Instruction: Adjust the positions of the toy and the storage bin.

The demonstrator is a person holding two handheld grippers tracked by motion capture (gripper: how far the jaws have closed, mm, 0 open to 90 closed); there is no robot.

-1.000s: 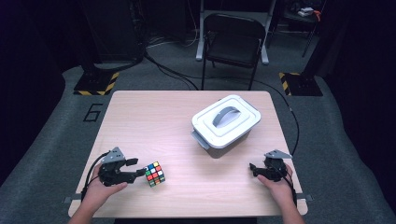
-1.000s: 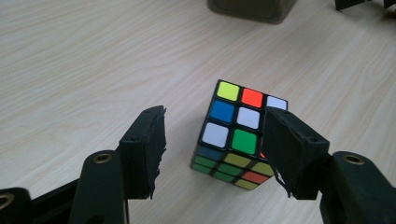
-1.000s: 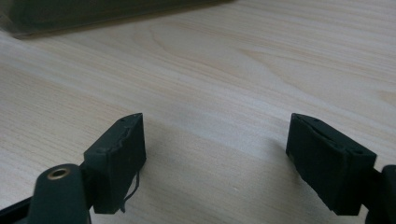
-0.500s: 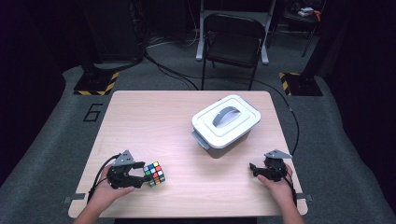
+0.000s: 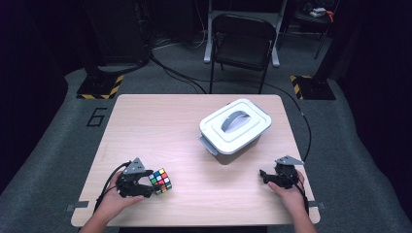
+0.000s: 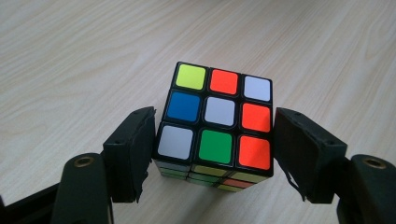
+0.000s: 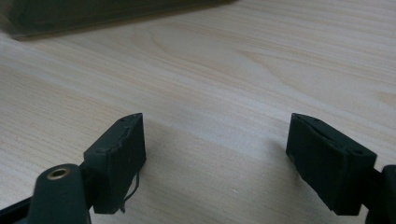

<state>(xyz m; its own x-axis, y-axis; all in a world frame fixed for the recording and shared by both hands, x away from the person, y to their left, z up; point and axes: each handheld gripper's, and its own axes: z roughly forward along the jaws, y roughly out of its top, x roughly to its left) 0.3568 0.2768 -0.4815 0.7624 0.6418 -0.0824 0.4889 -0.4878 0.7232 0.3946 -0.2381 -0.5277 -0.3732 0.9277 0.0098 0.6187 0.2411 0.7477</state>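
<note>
Left gripper [image 6: 215, 154] low over worktop [image 5: 160, 126], jaws spread wide, one on each side of puzzle cube [image 6: 217, 126]. Cube sits on worktop between jaws; left jaw looks touching cube side, right jaw with thin gap. Right gripper [image 7: 215, 158] also open, nothing between jaws, bare wood under. White lidded box [image 5: 234, 126] ahead of right gripper, well apart from cube.

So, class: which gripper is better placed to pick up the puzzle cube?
Left. The left gripper has its open jaws either side of the cube; the right gripper sits open over bare table, far across.
</note>
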